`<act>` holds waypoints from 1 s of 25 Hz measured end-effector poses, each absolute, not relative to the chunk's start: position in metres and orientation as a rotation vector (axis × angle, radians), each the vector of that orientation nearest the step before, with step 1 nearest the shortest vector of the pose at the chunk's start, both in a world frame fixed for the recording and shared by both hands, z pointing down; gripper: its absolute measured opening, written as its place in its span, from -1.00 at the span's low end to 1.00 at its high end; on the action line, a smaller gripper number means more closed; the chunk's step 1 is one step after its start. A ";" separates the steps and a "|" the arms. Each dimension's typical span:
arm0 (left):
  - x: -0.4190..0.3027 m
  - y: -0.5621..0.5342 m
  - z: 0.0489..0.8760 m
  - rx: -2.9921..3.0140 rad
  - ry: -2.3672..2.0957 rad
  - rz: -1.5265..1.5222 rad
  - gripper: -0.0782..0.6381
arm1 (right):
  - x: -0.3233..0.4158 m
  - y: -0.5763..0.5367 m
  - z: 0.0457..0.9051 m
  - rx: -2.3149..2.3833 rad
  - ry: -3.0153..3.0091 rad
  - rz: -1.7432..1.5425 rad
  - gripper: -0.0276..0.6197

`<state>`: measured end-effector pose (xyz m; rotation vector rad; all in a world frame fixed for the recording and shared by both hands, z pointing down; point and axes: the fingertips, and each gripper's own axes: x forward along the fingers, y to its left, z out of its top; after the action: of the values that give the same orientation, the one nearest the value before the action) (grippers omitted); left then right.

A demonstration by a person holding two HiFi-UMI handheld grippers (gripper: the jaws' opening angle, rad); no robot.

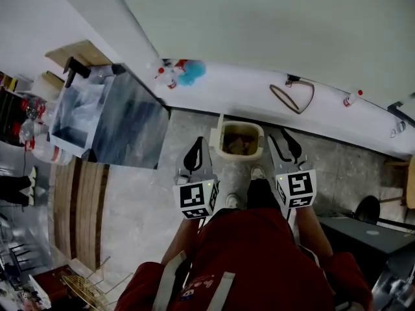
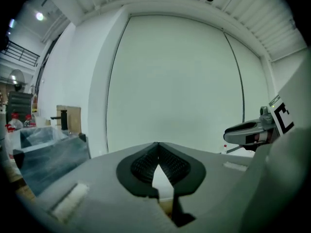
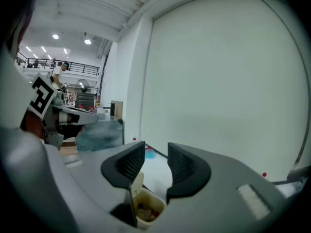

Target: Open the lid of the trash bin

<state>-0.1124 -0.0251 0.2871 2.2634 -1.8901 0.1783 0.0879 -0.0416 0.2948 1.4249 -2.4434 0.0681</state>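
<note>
While the white wall [image 1: 272,31] behind the trash bin [image 1: 260,140] fills both gripper views, the lid [image 3: 138,180] stands tipped up, so the opening looks done and my next move is only to draw clear. Flanking the bin, my left gripper [image 1: 196,155] is pinched together on nothing, my right gripper [image 1: 285,145] gapes empty. Only the right gripper view looks closely onto the rubbish [image 3: 146,211] inside

The bin [image 1: 221,138] stands on the floor [image 1: 130,193], with trash [image 1: 238,144] in it. The left hand-held gripper [image 1: 198,144] is left of it, the right hand-held gripper [image 1: 284,138] right. Two shoes [image 1: 257,172] stand just before it.
</note>
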 end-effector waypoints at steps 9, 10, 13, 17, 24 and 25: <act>-0.110 -0.004 0.156 2.564 -2.114 -0.063 -0.77 | 0.088 -0.027 0.161 1.625 -2.527 -0.400 -0.43; -0.109 -0.001 0.147 2.592 -2.139 -0.085 -0.77 | 0.086 -0.022 0.147 1.653 -2.543 -0.441 -0.43; -0.113 0.006 0.132 2.612 -2.185 -0.102 -0.77 | 0.082 -0.011 0.125 1.681 -2.570 -0.513 -0.43; -0.121 0.015 0.123 2.609 -2.224 -0.129 -0.77 | 0.076 -0.001 0.117 1.705 -2.593 -0.520 -0.43; -0.123 0.022 0.121 2.617 -2.219 -0.149 -0.77 | 0.077 0.006 0.126 1.688 -2.570 -0.539 -0.49; -0.122 0.023 0.121 2.619 -2.215 -0.153 -0.77 | 0.077 0.007 0.126 1.694 -2.574 -0.528 -0.52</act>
<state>-0.1219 0.0227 0.1208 2.6193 -2.2155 -0.1527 0.0770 0.0071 0.1257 1.6940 -2.5742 -0.5279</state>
